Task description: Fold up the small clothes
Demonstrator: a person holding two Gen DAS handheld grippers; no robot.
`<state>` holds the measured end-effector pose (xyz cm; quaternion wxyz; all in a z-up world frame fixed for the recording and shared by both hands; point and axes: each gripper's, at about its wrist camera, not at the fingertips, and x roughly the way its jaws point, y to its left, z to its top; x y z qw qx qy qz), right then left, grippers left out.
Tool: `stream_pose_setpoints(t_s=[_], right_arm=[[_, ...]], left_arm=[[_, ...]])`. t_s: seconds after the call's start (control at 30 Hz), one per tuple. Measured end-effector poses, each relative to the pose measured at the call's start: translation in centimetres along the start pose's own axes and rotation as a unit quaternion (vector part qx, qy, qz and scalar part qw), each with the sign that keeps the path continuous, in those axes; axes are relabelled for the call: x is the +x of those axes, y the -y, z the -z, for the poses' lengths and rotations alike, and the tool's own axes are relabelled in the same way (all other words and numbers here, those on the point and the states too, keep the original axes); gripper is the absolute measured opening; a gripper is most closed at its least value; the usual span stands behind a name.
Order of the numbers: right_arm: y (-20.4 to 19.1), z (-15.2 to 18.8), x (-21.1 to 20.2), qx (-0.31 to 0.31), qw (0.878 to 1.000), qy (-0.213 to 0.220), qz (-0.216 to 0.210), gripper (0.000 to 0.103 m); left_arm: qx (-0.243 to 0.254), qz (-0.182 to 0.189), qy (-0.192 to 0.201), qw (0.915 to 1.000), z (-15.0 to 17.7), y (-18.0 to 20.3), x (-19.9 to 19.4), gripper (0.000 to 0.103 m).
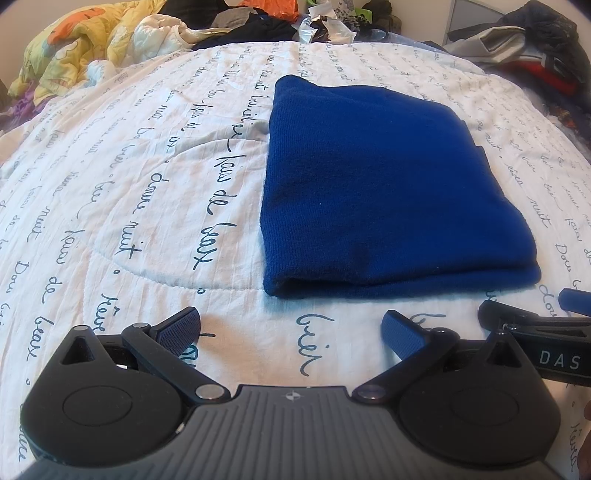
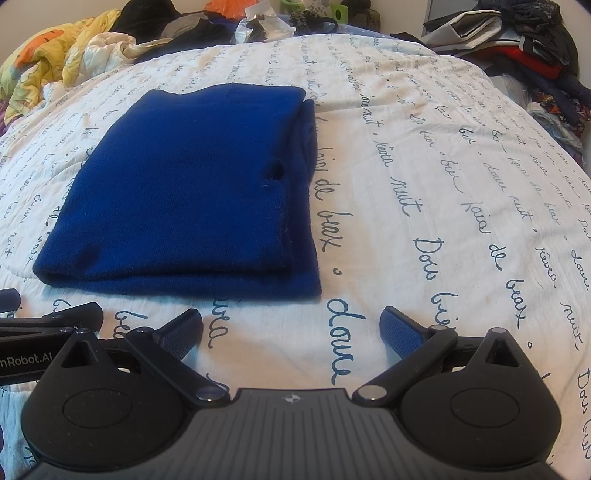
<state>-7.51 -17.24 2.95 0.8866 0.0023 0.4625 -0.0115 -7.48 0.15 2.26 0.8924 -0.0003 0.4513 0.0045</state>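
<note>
Bed quilt (image 1: 147,206), white with script print, heaped clothes (image 2: 517,48) at far edge. Blue garment (image 1: 369,184) lies folded mid-quilt, flat and square (fold looks done). Left gripper (image 1: 291,332) and right gripper (image 2: 291,328) hang just short of its near edge, jaws apart, holding nothing.

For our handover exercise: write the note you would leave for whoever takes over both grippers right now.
Left gripper: open, empty, just short of the garment's near fold.
Right gripper: open, empty, beside the left one.
Blue garment: folded into a flat rectangle on the quilt, nothing touching it.
Done: this piece looks folded.
Left: possibly set it aside; more clothes are heaped at the far edge.
</note>
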Motion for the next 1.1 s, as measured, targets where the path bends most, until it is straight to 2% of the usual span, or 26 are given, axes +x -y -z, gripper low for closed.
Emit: stream_pose_setpoints(t_s=[0.73,0.97,1.1], right_arm=[[0.36,-0.35,0.35,-0.005,1.000,-0.004,-0.003,0.103],[0.41,-0.38,0.38,-0.006,1.000,-0.004,-0.004,0.103],[0.81,-0.50,0.40,-0.010,1.000,-0.001,-0.012,0.103]], left_arm=[[-0.002,-0.001,-0.006,1.0000,-0.14,0.03,0.04,0.103],[-0.003,-0.002,0.004,1.0000,0.13,0.02,-0.07,0.103],[0.008,0.007,0.004,0.9999,0.30,-0.17,-0.32,0.103]])
